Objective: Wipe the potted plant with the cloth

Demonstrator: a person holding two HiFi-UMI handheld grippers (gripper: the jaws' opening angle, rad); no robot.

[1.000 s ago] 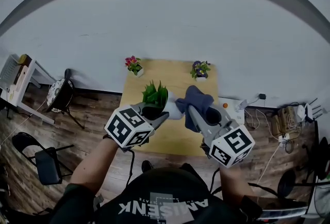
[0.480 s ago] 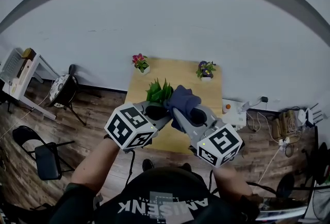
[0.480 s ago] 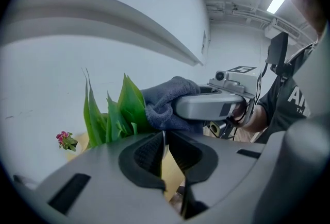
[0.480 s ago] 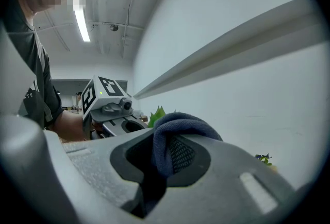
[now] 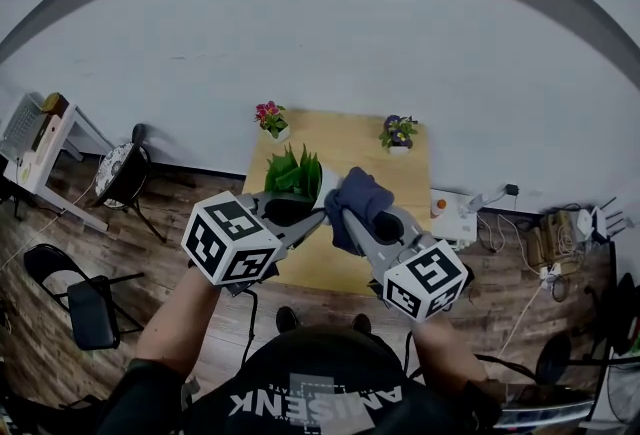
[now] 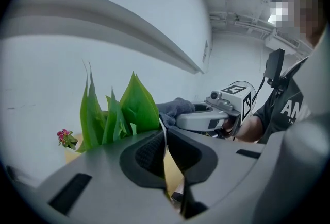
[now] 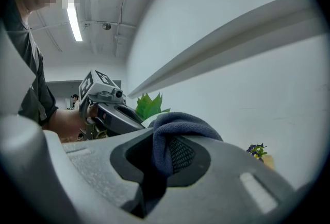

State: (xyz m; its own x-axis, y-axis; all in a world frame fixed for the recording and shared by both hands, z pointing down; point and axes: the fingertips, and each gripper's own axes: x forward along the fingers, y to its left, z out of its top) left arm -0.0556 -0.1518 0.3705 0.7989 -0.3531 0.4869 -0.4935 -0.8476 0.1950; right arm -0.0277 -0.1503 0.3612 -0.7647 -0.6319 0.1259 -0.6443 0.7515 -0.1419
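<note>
Now the cloth (image 5: 357, 201) sits closer against the potted plant (image 5: 293, 172).

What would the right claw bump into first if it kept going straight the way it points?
Probably the potted plant: the right claw, with its cloth leading, points at it close ahead. Depth is unclear, so it might slip past.

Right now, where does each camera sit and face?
Head view: on the person's head, looking steeply down at the table; both forearms show.
Left gripper view: on the left claw, facing along its jaws, closing on the potted plant's rim; torso at right.
Right gripper view: on the right claw, facing along jaws shut on the cloth; forearm at left.
Shared: every view shows potted plant and cloth.
</note>
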